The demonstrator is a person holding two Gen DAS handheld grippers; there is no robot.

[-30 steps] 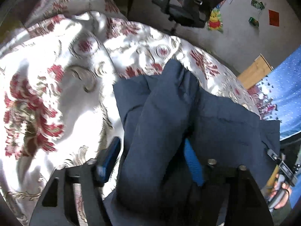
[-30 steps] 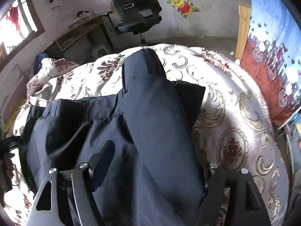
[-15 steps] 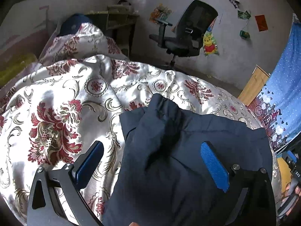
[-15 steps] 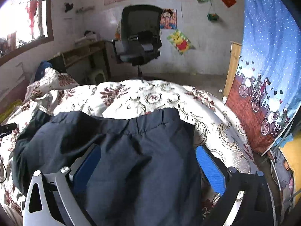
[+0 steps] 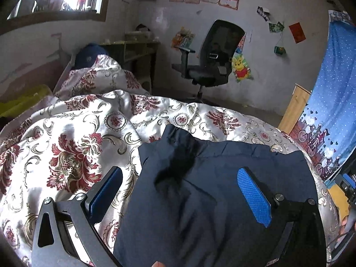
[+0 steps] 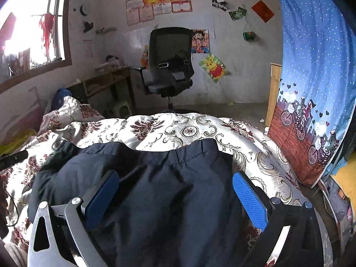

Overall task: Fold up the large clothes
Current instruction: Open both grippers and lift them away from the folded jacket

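Observation:
A dark navy garment [image 5: 218, 191] lies folded on a bed with a white, red-flowered cover [image 5: 73, 146]. It also shows in the right wrist view [image 6: 164, 195], its stitched hem towards the far side. My left gripper [image 5: 180, 191] is open and empty, raised above the garment's left part, its blue pads [image 5: 253, 198] wide apart. My right gripper [image 6: 175, 193] is open and empty too, raised above the garment's right part. Neither gripper touches the cloth.
A black office chair [image 6: 169, 66] stands by the far wall, a wooden desk [image 6: 104, 82] to its left. A blue curtain [image 6: 316, 84] hangs at the right past the bed's edge. A pillow heap [image 5: 98, 77] lies at the bed's far left.
Both grippers were shut on folds of the garment a second ago. They have opened, let the cloth drop flat, and lifted up and back so more of the room shows.

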